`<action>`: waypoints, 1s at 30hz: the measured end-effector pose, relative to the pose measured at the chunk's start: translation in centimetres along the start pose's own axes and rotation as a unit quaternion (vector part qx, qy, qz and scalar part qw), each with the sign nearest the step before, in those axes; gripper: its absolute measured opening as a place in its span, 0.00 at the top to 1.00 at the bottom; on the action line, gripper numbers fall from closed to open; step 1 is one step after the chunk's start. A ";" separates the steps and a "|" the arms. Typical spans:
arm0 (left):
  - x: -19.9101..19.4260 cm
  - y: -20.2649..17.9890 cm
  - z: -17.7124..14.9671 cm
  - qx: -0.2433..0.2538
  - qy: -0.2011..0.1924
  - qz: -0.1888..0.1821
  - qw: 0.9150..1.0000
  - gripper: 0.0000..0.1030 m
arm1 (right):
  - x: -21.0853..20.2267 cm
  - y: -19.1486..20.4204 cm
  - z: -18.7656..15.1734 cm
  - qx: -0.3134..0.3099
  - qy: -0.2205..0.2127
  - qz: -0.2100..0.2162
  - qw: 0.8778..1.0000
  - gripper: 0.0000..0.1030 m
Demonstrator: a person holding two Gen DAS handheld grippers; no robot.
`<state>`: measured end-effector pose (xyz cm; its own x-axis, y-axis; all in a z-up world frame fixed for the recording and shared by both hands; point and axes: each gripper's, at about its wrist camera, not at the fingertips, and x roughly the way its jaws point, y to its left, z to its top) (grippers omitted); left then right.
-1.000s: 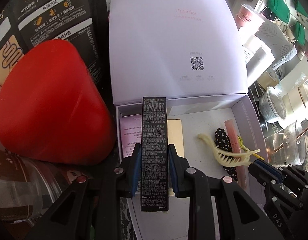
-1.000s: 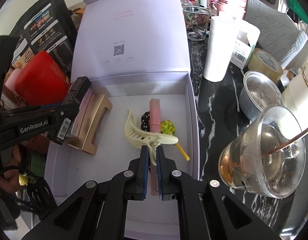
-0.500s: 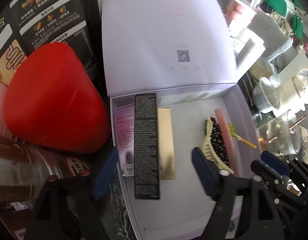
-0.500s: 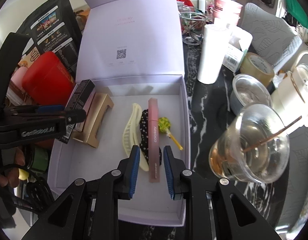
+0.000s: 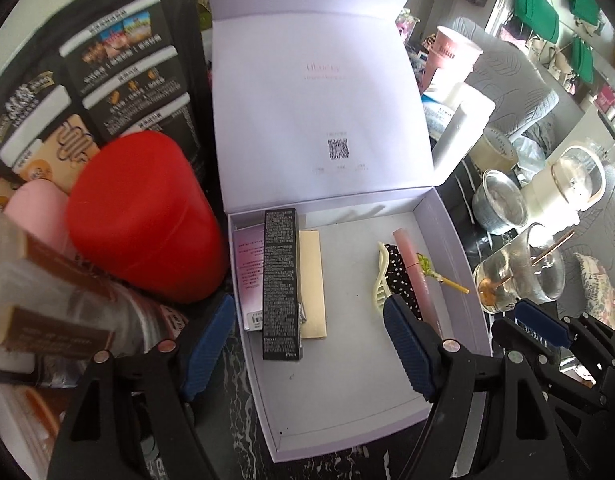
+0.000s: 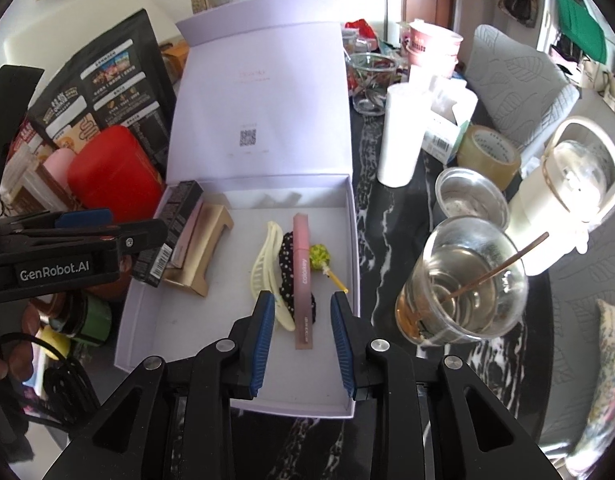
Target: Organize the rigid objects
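An open lilac box (image 5: 447,248) (image 6: 349,216) lies on the dark marble table. Inside at the left, a long black carton (image 5: 280,280) (image 6: 175,216) rests on a pink carton (image 5: 247,264) and a gold box (image 5: 313,280) (image 6: 205,248). At the right lie a cream hair claw (image 5: 381,276) (image 6: 267,260), a black dotted clip (image 6: 285,264), a pink tube (image 5: 413,268) (image 6: 302,272) and a green lollipop (image 6: 320,256). My left gripper (image 5: 307,344) is open and empty above the box front. My right gripper (image 6: 303,328) is open and empty above the tube's near end.
A red canister (image 5: 143,216) and black bags (image 5: 107,80) crowd the box's left side. To the right stand a glass of liquid with a stick (image 6: 463,280), a metal cup (image 6: 471,196), a white jug (image 6: 575,184), tape (image 6: 487,156) and a white roll (image 6: 401,136).
My left gripper let go of the black carton, which now lies in the box, and drew back. My right gripper let go of the hair claw, opened wide and drew back.
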<state>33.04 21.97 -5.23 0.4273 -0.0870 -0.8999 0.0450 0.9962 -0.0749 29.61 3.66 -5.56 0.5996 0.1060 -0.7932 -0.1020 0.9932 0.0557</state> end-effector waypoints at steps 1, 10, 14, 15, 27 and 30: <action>-0.4 -0.1 0.0 -0.001 -0.004 0.002 1.000 0.25 | -0.3 0.0 0.0 0.000 -0.003 0.000 1.000 0.72; -5.0 -0.4 -0.9 -0.006 -0.040 0.019 0.999 0.25 | -4.2 0.7 -0.1 -0.012 -0.041 0.007 0.999 0.64; -7.0 -0.8 -1.3 -0.005 -0.056 0.025 0.998 0.24 | -6.1 1.0 -0.2 -0.018 -0.058 0.005 0.998 0.55; -7.7 -0.9 -1.5 -0.004 -0.062 0.028 0.998 0.23 | -6.6 1.0 -0.2 -0.019 -0.063 0.003 0.998 0.53; -13.8 -1.8 -3.6 -0.004 -0.113 0.047 0.992 0.15 | -12.5 1.4 -1.4 -0.020 -0.113 -0.011 0.993 0.23; -15.4 -2.0 -4.4 -0.005 -0.128 0.049 0.991 0.00 | -13.7 1.5 -1.8 -0.018 -0.117 -0.011 0.993 0.20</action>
<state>22.37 21.37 6.83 0.6436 0.0115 -0.7653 -0.0158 0.9999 0.0018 19.79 3.57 4.33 0.7692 0.0972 -0.6316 -0.1131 0.9935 0.0150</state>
